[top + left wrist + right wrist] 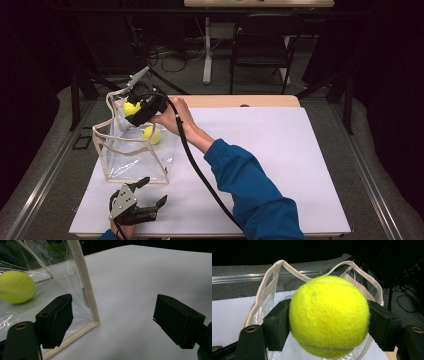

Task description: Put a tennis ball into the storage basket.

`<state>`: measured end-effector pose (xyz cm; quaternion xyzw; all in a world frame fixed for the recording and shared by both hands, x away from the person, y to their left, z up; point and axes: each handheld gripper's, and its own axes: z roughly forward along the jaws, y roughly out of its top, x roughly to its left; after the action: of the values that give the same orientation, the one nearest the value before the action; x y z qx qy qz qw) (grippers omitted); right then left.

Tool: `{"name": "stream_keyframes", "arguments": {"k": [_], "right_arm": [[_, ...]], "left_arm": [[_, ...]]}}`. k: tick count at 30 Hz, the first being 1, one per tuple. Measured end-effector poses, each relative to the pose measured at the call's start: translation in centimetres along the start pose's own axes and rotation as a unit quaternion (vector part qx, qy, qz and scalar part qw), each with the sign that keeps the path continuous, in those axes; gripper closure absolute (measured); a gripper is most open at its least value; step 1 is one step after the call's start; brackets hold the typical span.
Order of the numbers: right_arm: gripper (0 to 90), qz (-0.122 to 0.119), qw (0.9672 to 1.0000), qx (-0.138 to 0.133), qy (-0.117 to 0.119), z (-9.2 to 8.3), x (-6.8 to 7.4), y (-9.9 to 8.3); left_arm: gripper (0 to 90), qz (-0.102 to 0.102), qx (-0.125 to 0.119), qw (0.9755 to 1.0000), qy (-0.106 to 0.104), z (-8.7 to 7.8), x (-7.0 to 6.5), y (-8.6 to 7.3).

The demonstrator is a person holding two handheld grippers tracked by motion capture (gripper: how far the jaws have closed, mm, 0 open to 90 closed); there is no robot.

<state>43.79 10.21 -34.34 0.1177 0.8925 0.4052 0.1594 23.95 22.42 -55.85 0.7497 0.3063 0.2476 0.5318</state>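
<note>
A clear plastic bag (131, 160) with cream trim stands upright on the left of the white table mat. One yellow tennis ball (151, 134) lies inside it, also seen through the bag wall (16, 286). My right gripper (132, 109) hovers over the bag's open top, shut on a second tennis ball (329, 316), with the bag's handles (277, 267) just beyond. My left gripper (155, 192) rests open near the table's front left edge, by the bag's lower corner (96, 321); nothing is between its jaws.
The white mat (280, 150) stretches bare to the right of the bag. The right arm's blue sleeve (250, 185) and black cable (192, 160) cross the middle. A chair (260, 45) and table legs stand behind the table.
</note>
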Motion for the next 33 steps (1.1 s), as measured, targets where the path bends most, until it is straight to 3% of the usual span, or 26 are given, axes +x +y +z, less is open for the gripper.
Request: {"name": "stream_keyframes", "arguments": {"k": [21, 33], "right_arm": [[26.0, -0.003, 0.9994, 0.033, -0.007, 2.3, -0.2, 0.2], [25.6, 0.001, 0.9986, 0.047, -0.024, 3.7, -0.3, -0.1]], "left_arm": [[16.1, -0.001, -0.001, 1.0000, -0.002, 0.0, 0.0, 0.0], [16.1, 0.000, -0.005, 1.0000, 0.000, -0.1, 0.0, 0.0]]}}
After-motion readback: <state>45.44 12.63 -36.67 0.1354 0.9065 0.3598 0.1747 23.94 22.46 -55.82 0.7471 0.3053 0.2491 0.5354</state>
